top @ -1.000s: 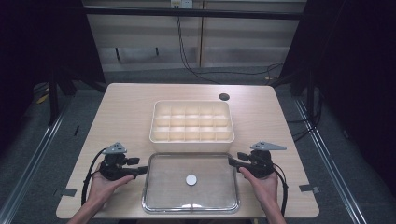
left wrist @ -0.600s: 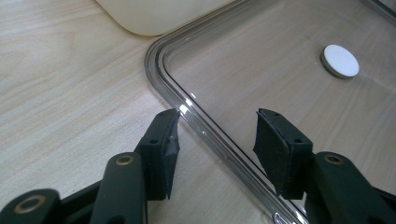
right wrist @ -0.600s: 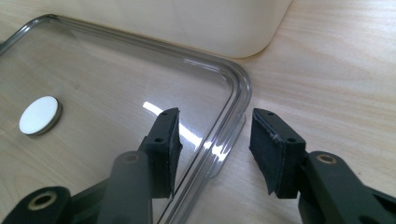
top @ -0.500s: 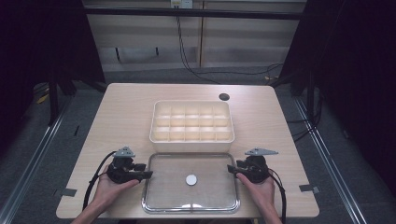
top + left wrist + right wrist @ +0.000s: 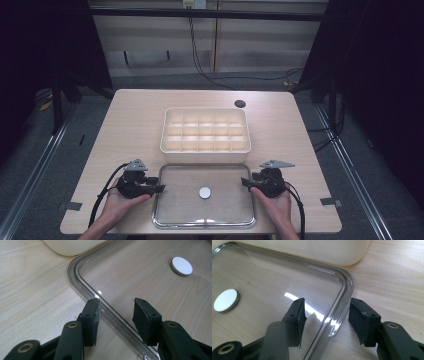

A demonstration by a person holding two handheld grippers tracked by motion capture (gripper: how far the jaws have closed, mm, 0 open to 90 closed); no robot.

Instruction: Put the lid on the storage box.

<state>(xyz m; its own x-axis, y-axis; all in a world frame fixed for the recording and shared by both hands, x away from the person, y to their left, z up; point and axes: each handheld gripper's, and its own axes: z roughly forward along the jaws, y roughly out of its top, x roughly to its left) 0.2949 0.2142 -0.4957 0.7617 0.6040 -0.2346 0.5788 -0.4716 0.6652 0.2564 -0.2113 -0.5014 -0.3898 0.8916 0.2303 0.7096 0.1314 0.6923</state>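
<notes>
Left gripper (image 5: 156, 188) sits at the left edge of the clear lid (image 5: 220, 210), held by the left hand (image 5: 117, 202). In the left gripper view its jaws straddle the lid's raised rim (image 5: 100, 303): one pad outside over bare surface (image 5: 130, 130), the other inside over the clear panel. Jaws have just been closing, rim between them, but a gap shows on both sides, so released, not clamping yet.

The lid lies flat on the surface, between the two sets of jaws. A small white round disc (image 5: 205, 192) sits at its centre, ahead of and inboard of the left jaws (image 5: 181, 265). The cream compartment tray (image 5: 205, 149) is just beyond the lid's far edge, past both jaw tips; touching or a hairline apart, can't tell.

Right gripper (image 5: 246, 183) is at the lid's right edge, in the right hand (image 5: 272, 202). Right gripper view: jaws astride the rim near the lid's far right corner (image 5: 347, 283), one pad over the clear panel, the other outside over wood. Jaws have just been opening; clear gaps either side, released, rim between them, nothing gripped. The disc (image 5: 225, 300) is off to the inner side of these jaws.
</notes>
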